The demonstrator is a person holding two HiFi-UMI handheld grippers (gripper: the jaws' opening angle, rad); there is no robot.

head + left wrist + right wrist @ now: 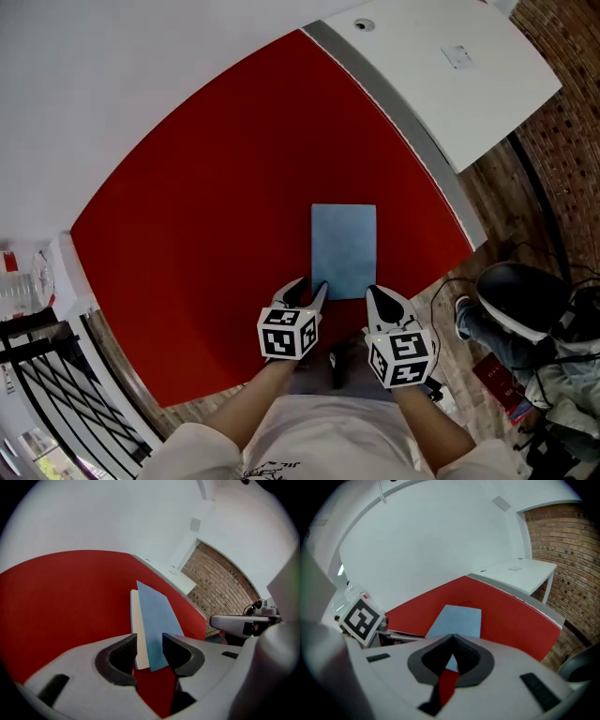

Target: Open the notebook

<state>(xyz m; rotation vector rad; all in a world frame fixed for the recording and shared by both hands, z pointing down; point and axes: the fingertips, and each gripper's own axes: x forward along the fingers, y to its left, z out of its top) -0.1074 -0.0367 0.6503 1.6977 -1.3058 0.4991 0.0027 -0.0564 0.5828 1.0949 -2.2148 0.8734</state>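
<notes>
Two hand-held grippers, one notebook. Notebook [343, 248]: blue cover, closed, flat on the red table [206, 187] near its front edge, cream page edges showing along one side. Left gripper [312, 286]: jaws spread wide, the notebook's near corner seen between them in the left gripper view, pads not pressing it. Right gripper [372, 292]: jaws closed tip to tip, empty, just beside the notebook's near right corner. White desk [431, 66] adjoins the table's far side.
</notes>
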